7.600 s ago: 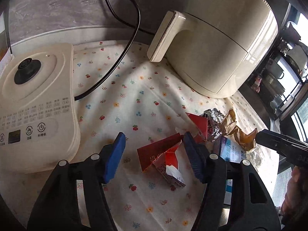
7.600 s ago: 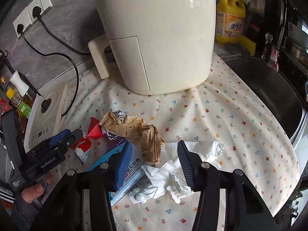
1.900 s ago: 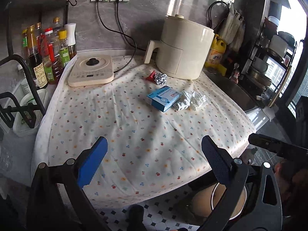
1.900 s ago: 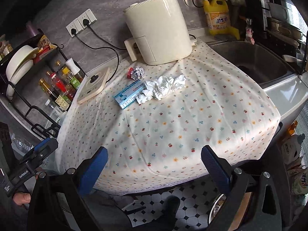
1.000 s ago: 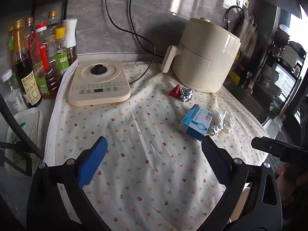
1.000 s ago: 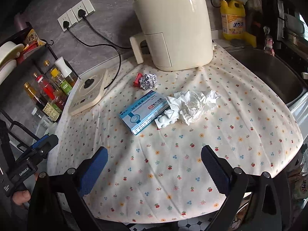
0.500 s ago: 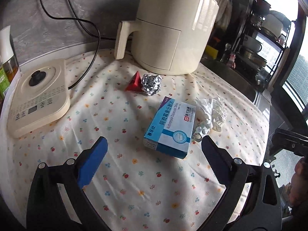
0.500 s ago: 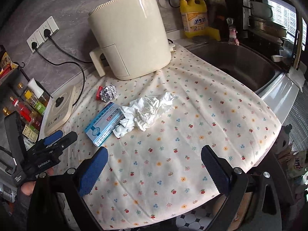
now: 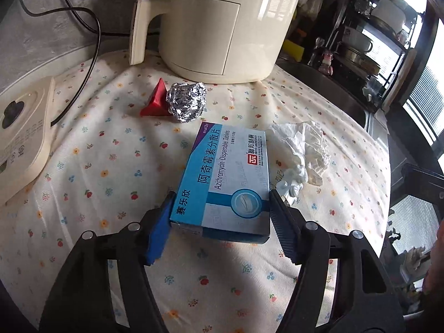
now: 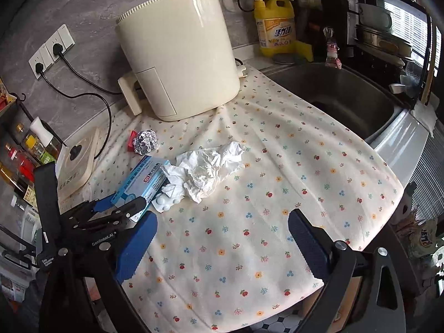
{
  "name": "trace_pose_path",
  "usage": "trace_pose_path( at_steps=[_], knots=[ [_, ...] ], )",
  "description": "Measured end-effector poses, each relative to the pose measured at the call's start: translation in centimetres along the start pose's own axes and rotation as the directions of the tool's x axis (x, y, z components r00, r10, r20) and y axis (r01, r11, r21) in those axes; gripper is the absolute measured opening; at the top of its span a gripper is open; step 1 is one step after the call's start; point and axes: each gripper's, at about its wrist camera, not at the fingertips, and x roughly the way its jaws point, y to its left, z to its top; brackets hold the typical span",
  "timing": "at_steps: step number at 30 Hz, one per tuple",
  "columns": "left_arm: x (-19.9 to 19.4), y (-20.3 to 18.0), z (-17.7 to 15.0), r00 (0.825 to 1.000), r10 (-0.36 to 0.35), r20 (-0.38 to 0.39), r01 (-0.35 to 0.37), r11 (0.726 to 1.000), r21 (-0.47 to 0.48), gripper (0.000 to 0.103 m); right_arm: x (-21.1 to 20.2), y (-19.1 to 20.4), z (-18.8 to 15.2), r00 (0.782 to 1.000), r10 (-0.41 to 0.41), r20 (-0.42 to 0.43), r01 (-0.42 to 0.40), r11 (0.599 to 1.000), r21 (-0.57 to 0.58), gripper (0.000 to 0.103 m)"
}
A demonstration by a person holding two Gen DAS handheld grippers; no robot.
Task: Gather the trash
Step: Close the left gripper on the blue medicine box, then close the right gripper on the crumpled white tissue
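My left gripper [image 9: 220, 223] is closed around the near end of a blue and white medicine box [image 9: 230, 174] that lies on the flowered tablecloth [image 9: 111, 166]; the box also shows in the right wrist view [image 10: 141, 183]. A foil ball [image 9: 186, 101] and a red paper scrap [image 9: 155, 102] lie beyond it. Crumpled white tissue [image 9: 305, 144] and a white blister pack [image 9: 290, 186] lie just right of the box. My right gripper [image 10: 222, 238] is open and empty above the cloth's front part, with the tissue [image 10: 205, 169] ahead of it.
A cream air fryer [image 10: 177, 63] stands at the back of the counter. An induction cooker [image 9: 19, 127] sits at the left with a black cord [image 9: 88, 41]. A sink [image 10: 341, 97] lies to the right, a yellow detergent bottle [image 10: 276, 27] behind it. Sauce bottles [image 10: 25, 152] stand far left.
My left gripper has moved in from the table's front edge and its jaws have narrowed from wide open onto the medicine box. My right gripper came closer to the tissue and stays open.
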Motion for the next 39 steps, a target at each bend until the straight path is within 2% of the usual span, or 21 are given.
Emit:
trace_pose_path(
  at_steps=[4,6,14,18,19,20,21,23,27,36,39],
  knots=[
    [-1.9,1.6,-0.5,0.998,0.053,0.032,-0.052,0.998,-0.039,0.066,1.8,1.0,0.8,0.999,0.027,-0.022,-0.028,0.999,-0.028,0.082],
    [-2.9,2.8,-0.7,0.996,0.076,0.043,-0.073,0.995,-0.069,0.066,2.9,1.5,1.1,0.998,0.039,-0.043,-0.041,0.998,-0.041,0.073],
    [-6.4,5.9,-2.4,0.985,0.156,0.078,-0.141,0.976,-0.169,0.066,7.0,2.4,2.0,0.993,0.050,-0.102,-0.058,0.995,-0.076,0.050],
    [-7.3,6.5,-3.4,0.981,0.181,0.074,-0.165,0.968,-0.188,0.066,8.7,2.6,2.2,0.992,0.048,-0.114,-0.058,0.994,-0.090,0.046],
    [-7.4,6.6,-3.5,0.980,0.186,0.072,-0.169,0.967,-0.192,0.066,9.2,2.5,2.2,0.991,0.033,-0.127,-0.046,0.994,-0.096,0.041],
    [-7.6,6.6,-3.6,0.980,0.188,0.072,-0.171,0.965,-0.197,0.066,9.5,2.5,2.0,0.991,0.008,-0.134,-0.022,0.994,-0.104,0.025],
    [-7.8,6.6,-3.7,0.980,0.186,0.074,-0.168,0.965,-0.200,0.066,9.6,2.4,1.8,0.991,-0.001,-0.136,-0.014,0.994,-0.112,0.015],
    [-8.1,6.3,-3.9,0.980,0.180,0.082,-0.161,0.966,-0.204,0.066,8.9,2.2,1.6,0.993,0.026,-0.113,-0.039,0.992,-0.119,0.010],
    [-8.3,5.1,-4.2,0.981,0.172,0.087,-0.152,0.968,-0.198,0.066,6.5,1.9,1.2,0.996,0.060,-0.071,-0.069,0.988,-0.135,0.008],
    [-9.6,2.3,-5.0,0.978,0.174,0.119,-0.145,0.965,-0.219,0.066,1.8,0.7,0.3,0.994,0.102,-0.028,-0.105,0.982,-0.157,0.008],
    [-10.2,0.8,-4.9,0.976,0.171,0.134,-0.143,0.970,-0.196,0.066,0.0,-0.3,-0.4,0.992,0.121,-0.026,-0.123,0.981,-0.149,0.008]
  ],
)
